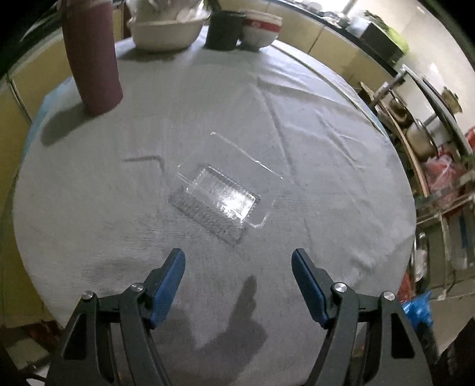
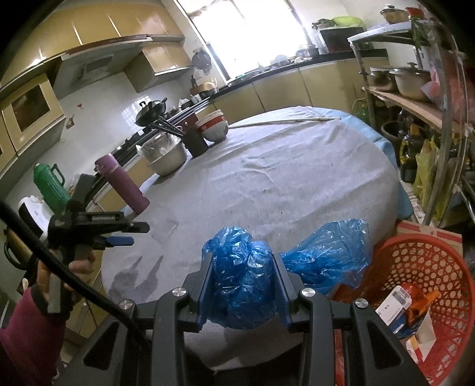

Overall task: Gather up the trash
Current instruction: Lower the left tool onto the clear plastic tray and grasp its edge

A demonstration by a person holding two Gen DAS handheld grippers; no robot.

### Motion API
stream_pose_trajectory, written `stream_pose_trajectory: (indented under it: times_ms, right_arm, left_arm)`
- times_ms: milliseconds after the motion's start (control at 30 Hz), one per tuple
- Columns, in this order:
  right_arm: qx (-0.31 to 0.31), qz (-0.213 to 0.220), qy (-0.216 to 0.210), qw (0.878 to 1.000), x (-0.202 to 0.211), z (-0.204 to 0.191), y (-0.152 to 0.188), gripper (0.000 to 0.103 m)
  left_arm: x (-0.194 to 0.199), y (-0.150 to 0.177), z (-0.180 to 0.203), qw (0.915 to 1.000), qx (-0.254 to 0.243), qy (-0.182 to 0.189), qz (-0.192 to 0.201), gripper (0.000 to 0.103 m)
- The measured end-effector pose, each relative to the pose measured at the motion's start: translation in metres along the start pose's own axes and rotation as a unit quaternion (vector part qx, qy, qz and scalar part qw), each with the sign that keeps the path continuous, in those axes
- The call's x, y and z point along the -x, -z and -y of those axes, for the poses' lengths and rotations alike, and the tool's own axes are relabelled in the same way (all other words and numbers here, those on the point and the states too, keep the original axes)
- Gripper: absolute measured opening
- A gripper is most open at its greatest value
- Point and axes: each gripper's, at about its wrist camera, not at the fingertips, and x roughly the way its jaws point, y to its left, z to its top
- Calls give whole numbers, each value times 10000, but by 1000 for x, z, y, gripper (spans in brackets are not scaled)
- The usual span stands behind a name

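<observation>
A kitchen with yellow cabinets and a bright window surrounds a round bench (image 1: 341, 184) draped in grey cloth.

Nearest in the right wrist view, the right gripper (image 2: 242, 285) is clamped on a crumpled blue bag (image 2: 240, 276), its blue pads pressing both sides of the plastic; more of the same blue plastic spreads over the bench edge just to the right. Beside it, off the bench edge at lower right, a red basket (image 2: 445, 267) holds cartons and packets. At the left of that view a hand (image 2: 80, 264) in a magenta sleeve holds the left gripper (image 2: 120, 234) above the bench, near its left edge.

In the left wrist view, the left gripper (image 1: 239, 267) points down at the cloth with its jaws standing wide apart and nothing between them. Just beyond its fingertips, near the middle of the bench, lies a clear plastic box (image 1: 222, 196), hard to make out against the cloth, its lid hinged open.

Farther back on the left stands a purple flask (image 1: 92, 56), upright. At the far edge sit a white bowl (image 1: 166, 29), a dark cup (image 1: 222, 28) holding chopsticks, and stacked red-and-white bowls (image 1: 261, 29), close together. To the right of the bench, a rack (image 2: 415, 101) carries steel pots.
</observation>
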Motion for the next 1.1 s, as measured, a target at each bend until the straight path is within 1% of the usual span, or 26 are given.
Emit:
stream_pose_trajectory:
  times_ms: [100, 167, 233, 300, 433, 667, 767, 867, 933, 967, 1033, 1100]
  right_arm:
    - [-48, -26, -7, 10000, -3, 3, 1, 40]
    - [-109, -46, -15, 9999, -5, 7, 1, 40]
    - [-152, -81, -37, 9998, -8, 9, 0, 40]
    - [-160, -99, -64, 9998, -10, 9, 0, 40]
    - [-111, -116, -136, 9998, -14, 8, 1, 40]
    - [-244, -171, -205, 9993, -18, 16, 4, 40]
    - [-294, -170, -241, 9991, -17, 18, 3, 40]
    - [-294, -136, -250, 9992, -16, 20, 3, 40]
    - [-327, -121, -269, 9990, -15, 21, 2, 40]
    - [-334, -119, -271, 9990, -15, 21, 3, 40]
    - [-336, -125, -283, 9990, -15, 20, 3, 40]
    - [-299, -120, -288, 9991, -14, 17, 4, 40]
  left_arm:
    - [-1, -7, -8, 9989, 366, 290, -2, 75]
    - [-4, -14, -14, 9962, 749, 434, -65, 75]
    - [-7, -20, -20, 9912, 1153, 630, -187, 75]
    - [-11, -28, -25, 9829, 1620, 840, -261, 75]
    - [-16, -45, -29, 9749, 2084, 709, -331, 75]
    - [-40, -67, -26, 9598, 2643, 603, -729, 75]
    - [-53, -73, -25, 9572, 2724, 470, -854, 75]
    - [-66, -72, -25, 9560, 2705, 465, -1034, 75]
    - [-62, -74, -21, 9608, 2598, 443, -855, 75]
    - [-61, -74, -18, 9624, 2543, 449, -839, 74]
    - [-60, -72, -13, 9661, 2416, 431, -800, 66]
    - [-60, -73, -9, 9699, 2290, 387, -736, 65]
